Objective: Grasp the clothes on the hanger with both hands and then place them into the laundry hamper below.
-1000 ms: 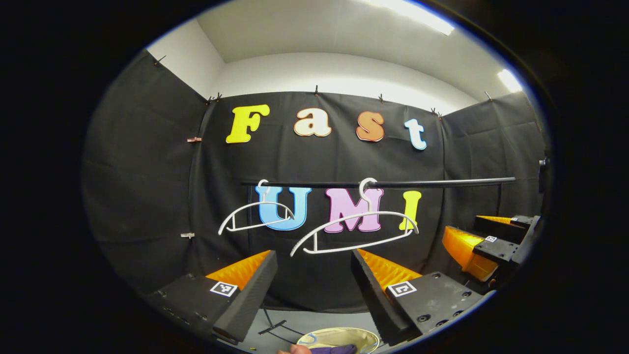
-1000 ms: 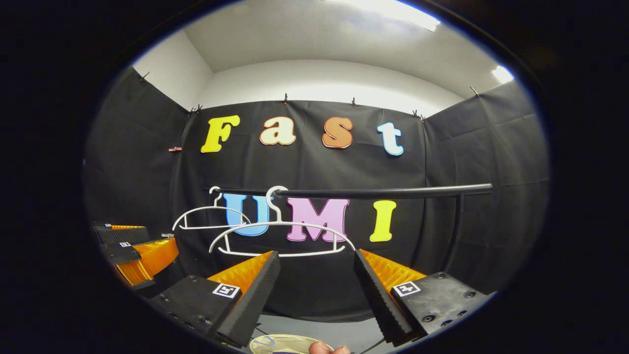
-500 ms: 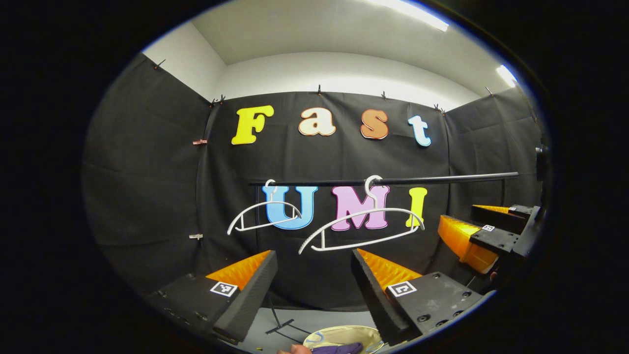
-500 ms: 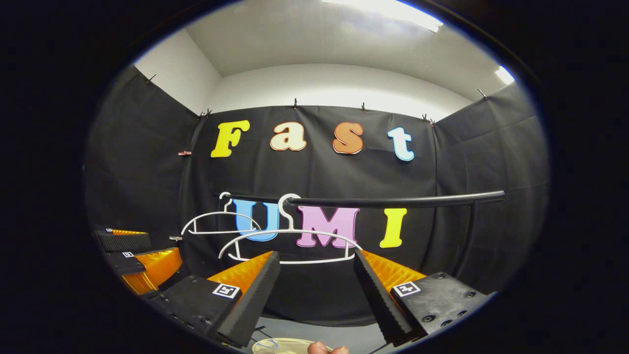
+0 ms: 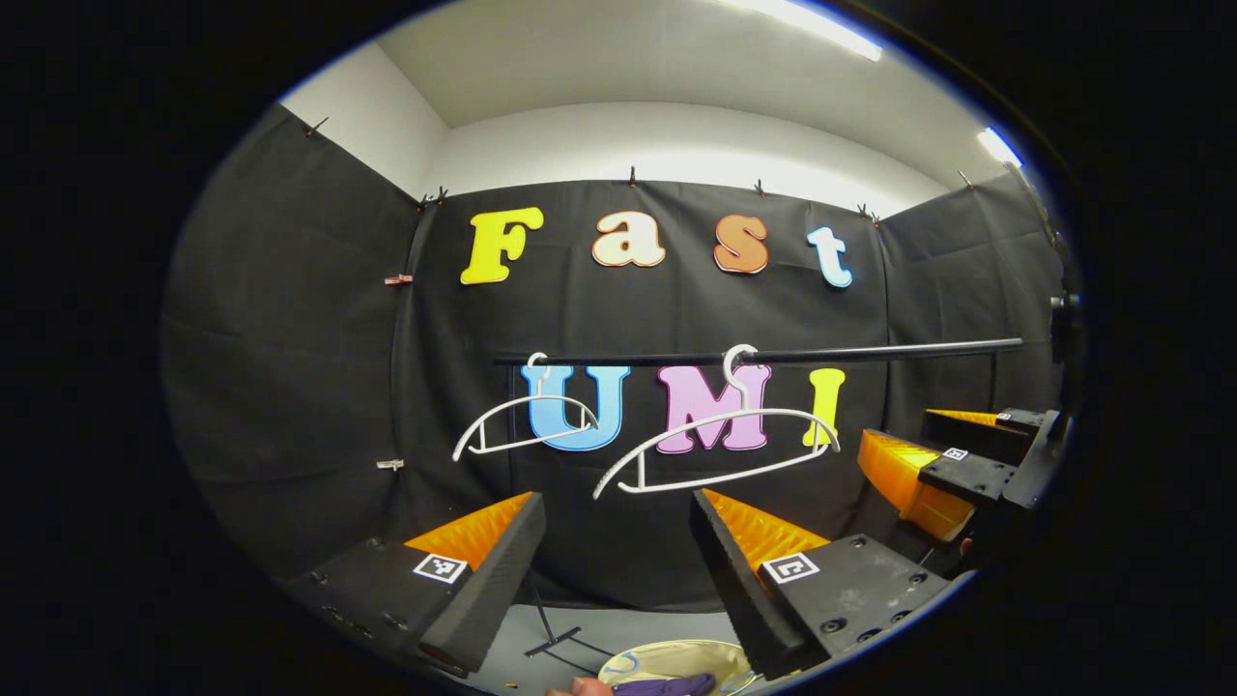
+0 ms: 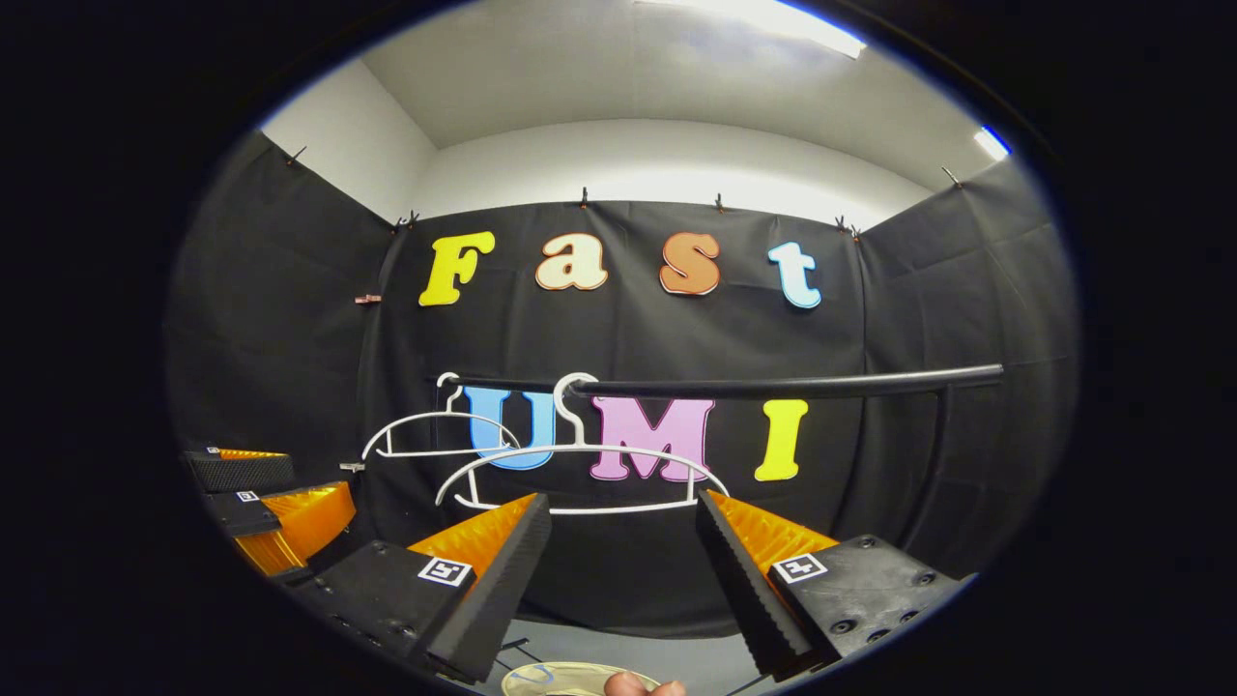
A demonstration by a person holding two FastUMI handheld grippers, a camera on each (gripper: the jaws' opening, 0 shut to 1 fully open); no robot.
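I held my left gripper point(image 5: 618, 570) and my right gripper point(image 6: 623, 570) raised side by side, each with its two fingers spread wide apart and nothing between them. Nearest to me, low at the bottom edge of the left gripper view, sat the round pale rim of the laundry hamper point(image 5: 638, 662), and a purple garment point(image 5: 667, 686) already lay inside it, directly below and slightly ahead of my left gripper, with what looked like a bare fingertip point(image 5: 580, 687) beside it. The right gripper view caught the hamper rim low down as well. Farther off, across the middle of the scene, a dark rail point(image 5: 870, 350) ran left to right, its long axis level and crosswise to both grippers. Two white hangers hung from it, the nearer hanger point(image 5: 720, 445) ahead of my left gripper and the farther hanger point(image 5: 527, 430) off to the left; both were bare, with no cloth on them. The black cloth wall point(image 5: 290, 338) stood behind. I judged that the garment lay below me rather than ahead, nearer my left gripper, so little remained to do.
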